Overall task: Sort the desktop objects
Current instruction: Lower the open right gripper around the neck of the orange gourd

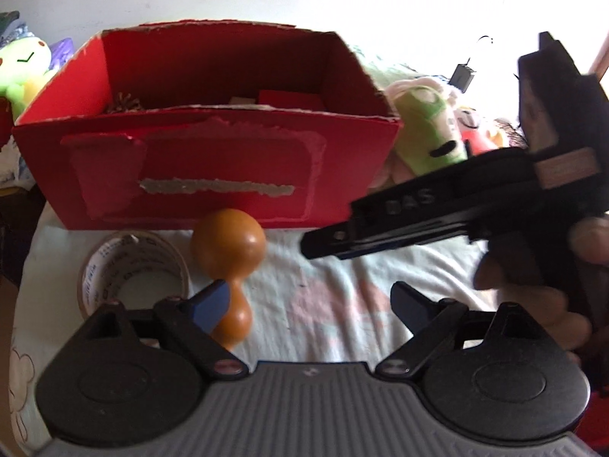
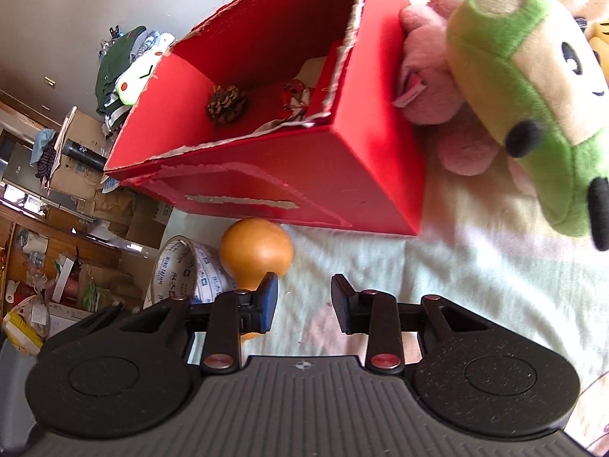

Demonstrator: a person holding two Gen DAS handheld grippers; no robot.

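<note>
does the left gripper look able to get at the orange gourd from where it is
Probably yes. The left gripper is open and empty, and the orange gourd lies just ahead, partly behind its left finger. Only the tape roll crowds it, on the left.

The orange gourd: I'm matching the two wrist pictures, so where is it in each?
Left wrist: orange gourd low centre-left, before the red box, right of the tape roll.
Right wrist: gourd centre-left, below the box.
Shared landmark: the red box.
</note>
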